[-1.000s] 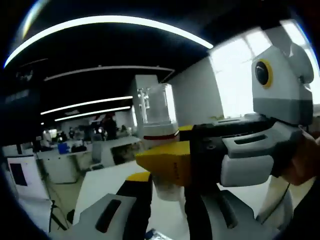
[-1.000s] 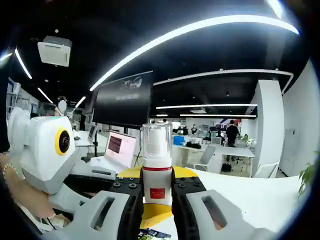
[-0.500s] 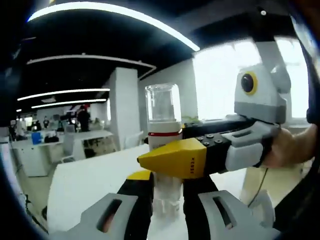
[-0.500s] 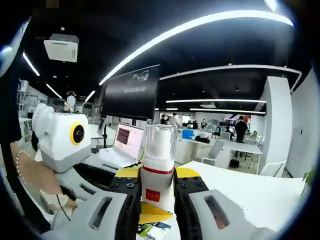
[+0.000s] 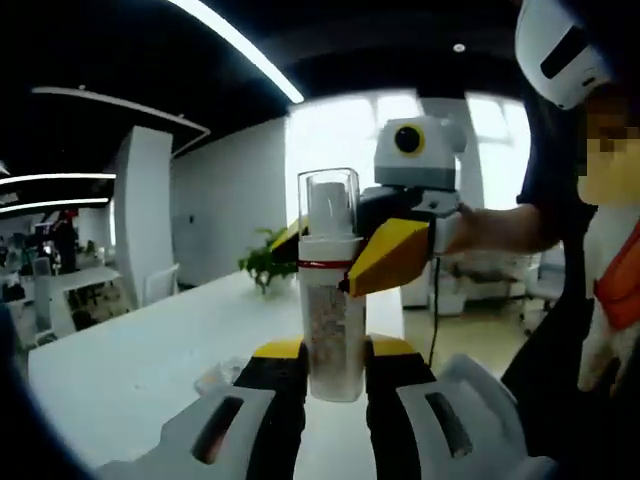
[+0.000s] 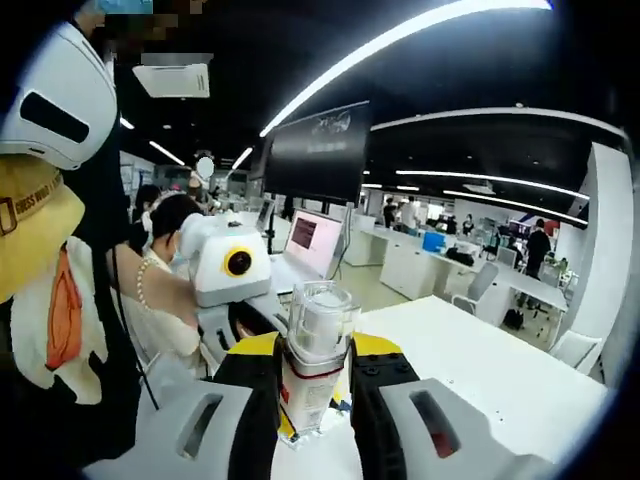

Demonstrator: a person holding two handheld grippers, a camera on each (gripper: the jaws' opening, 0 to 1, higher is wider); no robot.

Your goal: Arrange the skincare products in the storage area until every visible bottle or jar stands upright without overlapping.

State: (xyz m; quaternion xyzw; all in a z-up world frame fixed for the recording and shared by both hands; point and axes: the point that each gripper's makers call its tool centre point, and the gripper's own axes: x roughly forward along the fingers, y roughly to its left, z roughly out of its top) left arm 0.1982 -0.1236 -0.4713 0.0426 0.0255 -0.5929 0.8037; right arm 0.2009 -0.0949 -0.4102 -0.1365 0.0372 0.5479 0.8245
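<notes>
Bottle (image 5: 333, 300), clear-capped with a red band, is held up above the white table (image 5: 130, 370), clamped from two sides: the left gripper (image 5: 334, 372) grips its lower body, and the right gripper (image 6: 312, 372) grips it as well. In the left gripper view the bottle stands upright; in the right gripper view it looks slightly tilted. A potted plant (image 5: 265, 268) sits at the table's far edge
</notes>
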